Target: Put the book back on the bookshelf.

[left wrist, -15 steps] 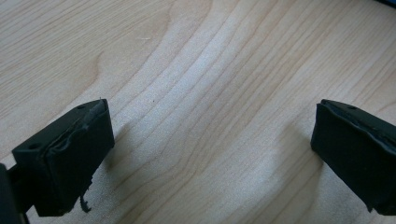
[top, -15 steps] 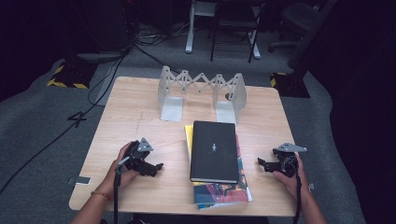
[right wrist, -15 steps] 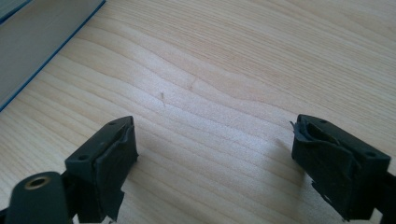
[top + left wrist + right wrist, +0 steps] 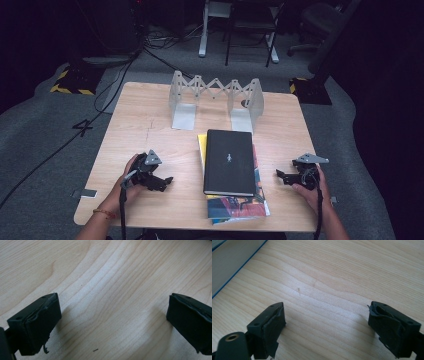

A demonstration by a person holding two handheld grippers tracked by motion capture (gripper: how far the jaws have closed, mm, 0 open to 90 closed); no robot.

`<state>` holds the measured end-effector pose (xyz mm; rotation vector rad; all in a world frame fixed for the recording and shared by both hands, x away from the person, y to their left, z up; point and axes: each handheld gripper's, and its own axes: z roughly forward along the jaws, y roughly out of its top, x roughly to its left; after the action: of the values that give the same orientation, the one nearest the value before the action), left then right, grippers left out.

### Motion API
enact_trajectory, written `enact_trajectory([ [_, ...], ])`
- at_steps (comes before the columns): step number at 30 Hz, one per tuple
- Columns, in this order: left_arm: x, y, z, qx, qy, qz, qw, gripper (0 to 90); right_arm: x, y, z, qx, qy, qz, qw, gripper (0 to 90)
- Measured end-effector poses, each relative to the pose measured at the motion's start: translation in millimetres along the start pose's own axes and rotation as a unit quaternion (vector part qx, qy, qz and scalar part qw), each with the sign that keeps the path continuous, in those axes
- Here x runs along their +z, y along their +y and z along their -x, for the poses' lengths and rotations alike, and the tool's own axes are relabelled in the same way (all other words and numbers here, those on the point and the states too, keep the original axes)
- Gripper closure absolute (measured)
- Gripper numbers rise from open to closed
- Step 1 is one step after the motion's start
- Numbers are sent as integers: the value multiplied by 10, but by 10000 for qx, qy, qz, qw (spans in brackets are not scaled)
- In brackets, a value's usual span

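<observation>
High view: my left gripper [image 4: 162, 182] rests on the wooden table [image 4: 140, 125] at its near left, pointing toward the books. In the middle lies a black book [image 4: 229, 161], stacked on a yellow-edged book [image 4: 201, 145] and a colourful one [image 4: 235, 206] that sticks out toward me; both my grippers are well apart from the stack. Behind it stands a grey folding rack [image 4: 215, 95]. At the right, my right gripper [image 4: 281, 176] sits on the table, also pointing at the stack. The left gripper view adds what the high view cannot: my jaws stand wide apart with bare wood grain between them. In the right gripper view my jaws are likewise spread over bare wood, and a blue-edged book cover [image 4: 232, 262] shows in the upper left corner.
</observation>
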<state>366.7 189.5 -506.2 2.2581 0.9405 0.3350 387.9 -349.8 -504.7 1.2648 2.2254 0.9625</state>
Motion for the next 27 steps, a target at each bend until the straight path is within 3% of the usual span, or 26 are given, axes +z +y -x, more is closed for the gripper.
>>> enact_trajectory([
  [11, -16, -16, 9, 136, -83, -1, 9999, 4, -94, -4, -15, -229, 206, -210, 9993, 181],
  [19, -18, -21, 11, 148, -111, -2, 9998, 2, -275, 138, -213, -578, 393, 46, 9975, 215],
  [27, -20, -22, 13, 135, -101, 2, 9999, 4, -325, 209, -359, -792, 681, 180, 9944, 220],
])
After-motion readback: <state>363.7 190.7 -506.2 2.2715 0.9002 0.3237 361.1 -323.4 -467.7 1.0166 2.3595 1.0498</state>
